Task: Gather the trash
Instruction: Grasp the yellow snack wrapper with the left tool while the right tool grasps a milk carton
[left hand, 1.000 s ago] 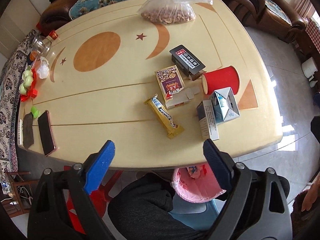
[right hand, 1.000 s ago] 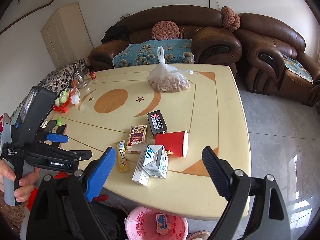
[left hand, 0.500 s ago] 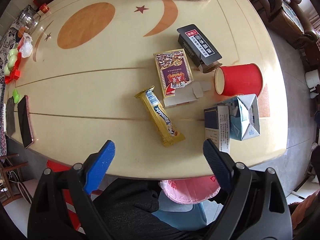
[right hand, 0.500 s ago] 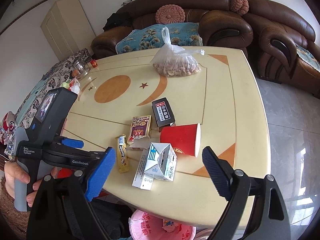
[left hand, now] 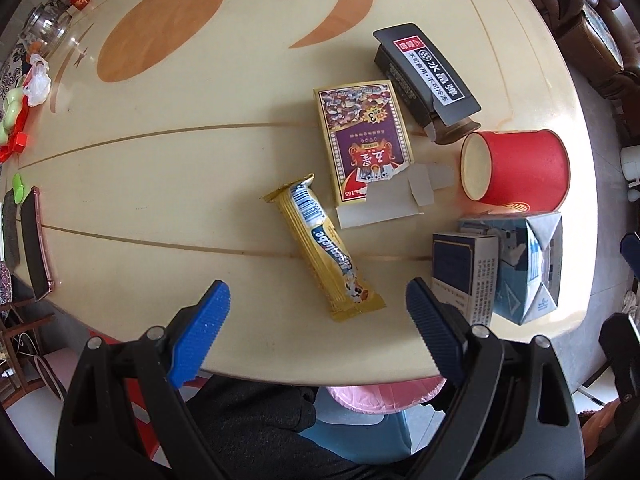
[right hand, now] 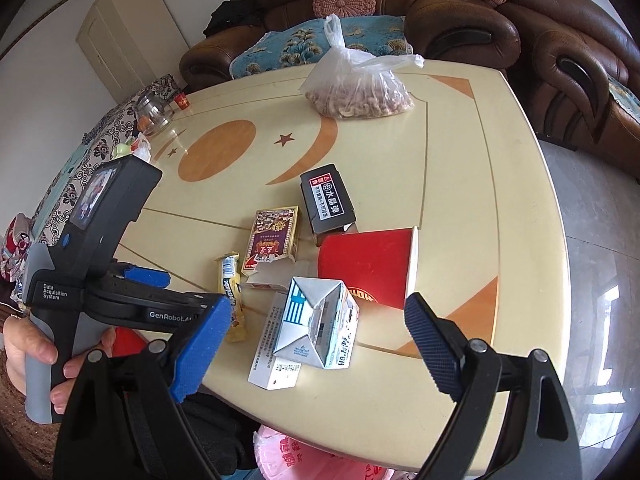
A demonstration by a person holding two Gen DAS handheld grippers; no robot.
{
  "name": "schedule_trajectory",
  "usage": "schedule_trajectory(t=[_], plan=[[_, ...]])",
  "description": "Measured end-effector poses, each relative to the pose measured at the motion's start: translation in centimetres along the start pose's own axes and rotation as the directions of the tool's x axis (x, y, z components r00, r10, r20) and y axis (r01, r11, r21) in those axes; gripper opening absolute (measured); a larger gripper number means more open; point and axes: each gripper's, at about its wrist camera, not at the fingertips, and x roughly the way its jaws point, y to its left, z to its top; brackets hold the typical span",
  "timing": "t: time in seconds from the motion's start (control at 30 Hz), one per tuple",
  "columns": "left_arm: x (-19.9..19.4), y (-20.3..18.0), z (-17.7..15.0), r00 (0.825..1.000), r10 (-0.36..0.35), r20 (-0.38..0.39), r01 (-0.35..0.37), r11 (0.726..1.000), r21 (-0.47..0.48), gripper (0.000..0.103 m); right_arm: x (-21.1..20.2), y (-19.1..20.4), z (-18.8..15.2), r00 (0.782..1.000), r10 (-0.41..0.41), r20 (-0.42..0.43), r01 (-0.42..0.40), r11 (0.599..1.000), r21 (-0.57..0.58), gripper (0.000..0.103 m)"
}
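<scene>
Trash lies near the front of the cream table [left hand: 160, 168]: a yellow snack wrapper [left hand: 324, 248], a torn purple card box [left hand: 362, 142], a black box [left hand: 426, 76], a red paper cup on its side [left hand: 520, 170], a blue-white carton [left hand: 528, 268] and a cigarette pack [left hand: 460, 276]. My left gripper [left hand: 318, 328] is open, just above the wrapper's near end. My right gripper [right hand: 318, 344] is open, above the carton [right hand: 316, 324] and the pack [right hand: 276, 364]. The cup [right hand: 368, 268] lies behind the carton. A pink-lined bin [right hand: 312, 456] stands under the table edge.
A bag of peanuts [right hand: 356, 96] sits at the far side. A glass jar [right hand: 154, 112], small toys [left hand: 16, 120] and a phone [left hand: 36, 244] are along the left edge. Brown sofas [right hand: 460, 28] stand behind the table. The person's lap [left hand: 256, 420] is below the edge.
Both grippers have moved forward and down toward the table. The left one has closed in on the yellow wrapper, the right one on the carton. Both stay open.
</scene>
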Motion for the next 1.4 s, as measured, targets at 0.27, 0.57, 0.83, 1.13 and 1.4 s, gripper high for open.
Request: schedule_trajectory(t=[0.27, 0.57, 0.83, 1.13, 1.4], plan=[[2.7, 0.1, 1.2, 0.999, 0.0, -0.045, -0.001, 1.0, -0.018, 0.087, 3.3, -0.3, 0.3, 0.998, 0.009, -0.064, -0.007, 1.0, 0.024, 0.086], [4.6, 1.3, 1.9, 0.997, -0.031, -0.073, 0.025, 0.997, -0.074, 0.087, 6.3, -0.9, 0.6, 0.994, 0.042, -0.101, -0.033, 0.996, 0.086, 0.086], [6.8, 2.1, 2.5, 0.993, -0.056, -0.105, 0.044, 0.993, -0.108, 0.087, 8.0, -1.7, 0.6, 0.991, 0.042, -0.127, -0.027, 0.992, 0.122, 0.071], [7.9, 3.1, 4.1, 0.991, -0.065, -0.118, 0.05, 0.99, -0.13, 0.087, 8.1, -2.0, 0.5, 0.991, 0.029, -0.132, -0.012, 0.992, 0.129, 0.059], [8.2, 3.4, 3.8, 0.993, -0.037, -0.109, 0.022, 0.991, -0.135, 0.076, 7.3, -1.9, -0.1, 0.992, -0.029, -0.126, 0.043, 0.994, 0.102, 0.054]])
